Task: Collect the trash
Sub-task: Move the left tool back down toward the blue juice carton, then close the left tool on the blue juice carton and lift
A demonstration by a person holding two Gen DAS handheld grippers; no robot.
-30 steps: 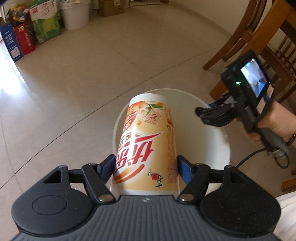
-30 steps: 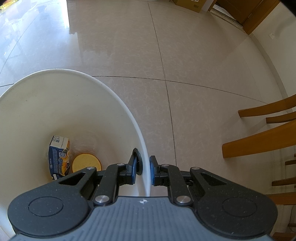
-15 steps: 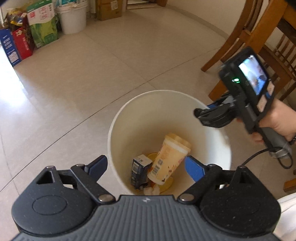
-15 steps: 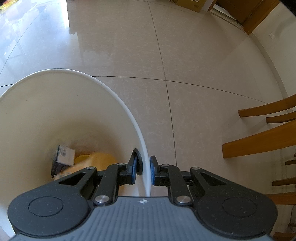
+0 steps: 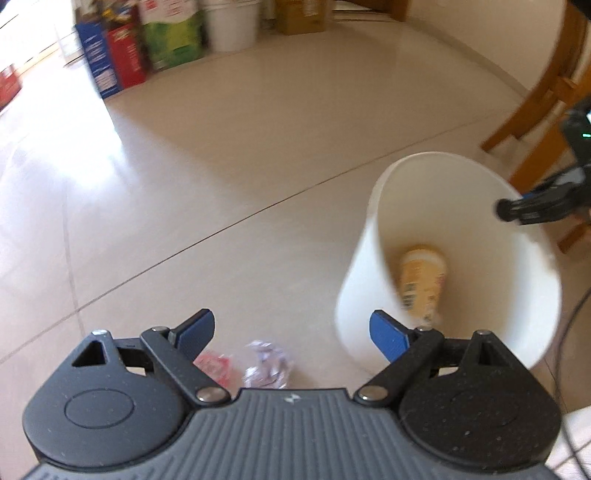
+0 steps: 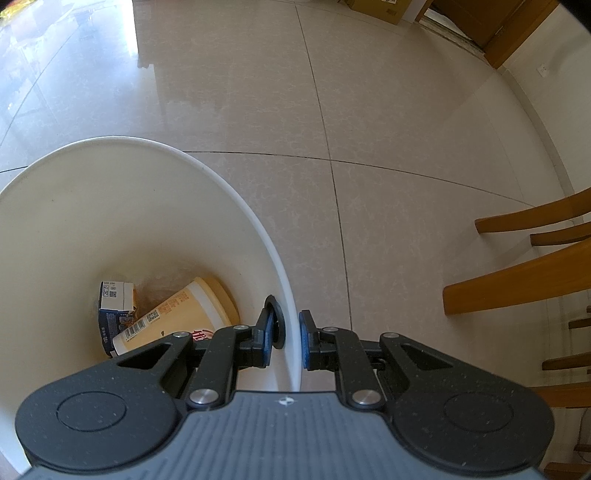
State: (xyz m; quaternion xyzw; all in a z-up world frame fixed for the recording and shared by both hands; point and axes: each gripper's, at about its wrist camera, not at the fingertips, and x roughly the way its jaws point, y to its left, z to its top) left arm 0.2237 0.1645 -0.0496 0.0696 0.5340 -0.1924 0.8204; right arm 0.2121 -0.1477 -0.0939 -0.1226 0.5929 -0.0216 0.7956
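Observation:
A white trash bin (image 5: 532, 266) (image 6: 155, 206) stands on the tiled floor. Inside it lie an orange paper cup (image 5: 421, 284) (image 6: 177, 314) on its side and a small blue carton (image 6: 116, 310). My right gripper (image 6: 287, 334) (image 5: 517, 212) is shut on the bin's rim, one pad inside and one outside. My left gripper (image 5: 291, 334) is open and empty, left of the bin. Below it on the floor lie a crumpled white paper (image 5: 267, 365) and a pink wrapper (image 5: 214, 367).
Boxes and bags (image 5: 140, 48) and a white bucket (image 5: 231, 24) line the far wall. Wooden chair legs (image 5: 532, 110) (image 6: 517, 280) stand to the right of the bin. A cardboard box (image 6: 380, 7) sits at the far doorway.
My left gripper let go of the orange cup, which dropped into the bin. It then swung left and down over the crumpled litter. The right gripper kept its hold on the rim.

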